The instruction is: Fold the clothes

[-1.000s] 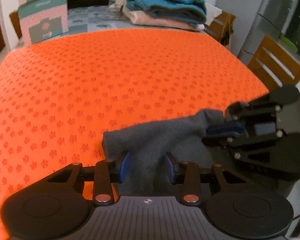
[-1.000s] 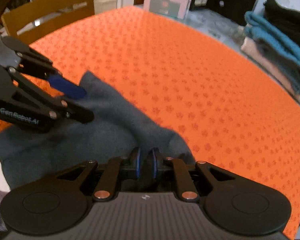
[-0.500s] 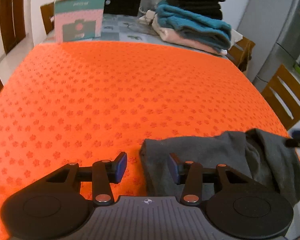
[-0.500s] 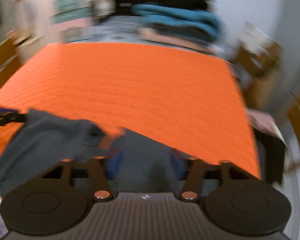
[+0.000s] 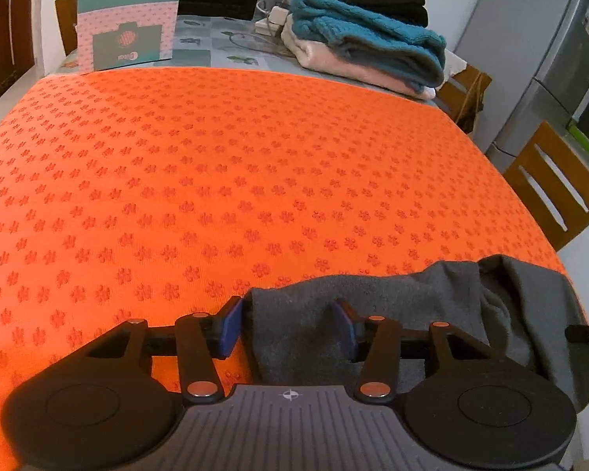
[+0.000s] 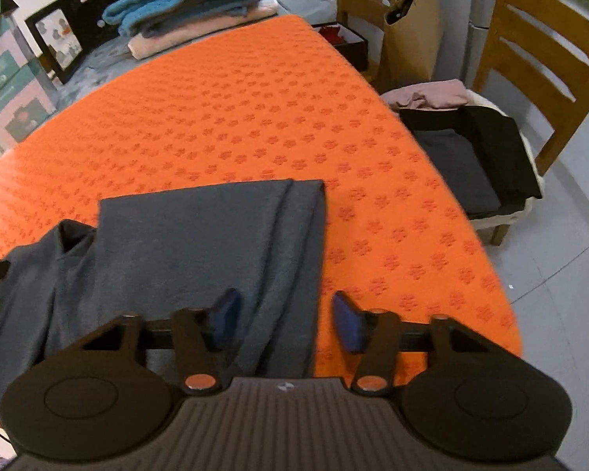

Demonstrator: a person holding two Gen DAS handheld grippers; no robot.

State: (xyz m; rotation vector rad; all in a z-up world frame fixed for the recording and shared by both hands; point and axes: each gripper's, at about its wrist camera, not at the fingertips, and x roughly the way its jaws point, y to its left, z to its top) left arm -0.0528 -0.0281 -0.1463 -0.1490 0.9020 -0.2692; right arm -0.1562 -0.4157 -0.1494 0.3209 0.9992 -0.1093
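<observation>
Left wrist view: the left gripper has its jaws spreading apart, a bunched fold of the dark grey garment sitting loose between the blue pads at the near edge of the orange mat.

Right wrist view: same grey garment, folded flat at the near left. The right gripper is closing, the cloth's right edge between unpressed pads.

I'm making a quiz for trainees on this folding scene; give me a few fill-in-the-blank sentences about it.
1. The grey garment lies on a cloth coloured ____.
2. In the stack of folded clothes at the table's far end, the teal piece lies on a ____ one.
3. The topmost pieces of that stack are ____.
4. The wooden ____ beside the table holds more clothes.

Missing words: orange; pink; black; chair
</observation>
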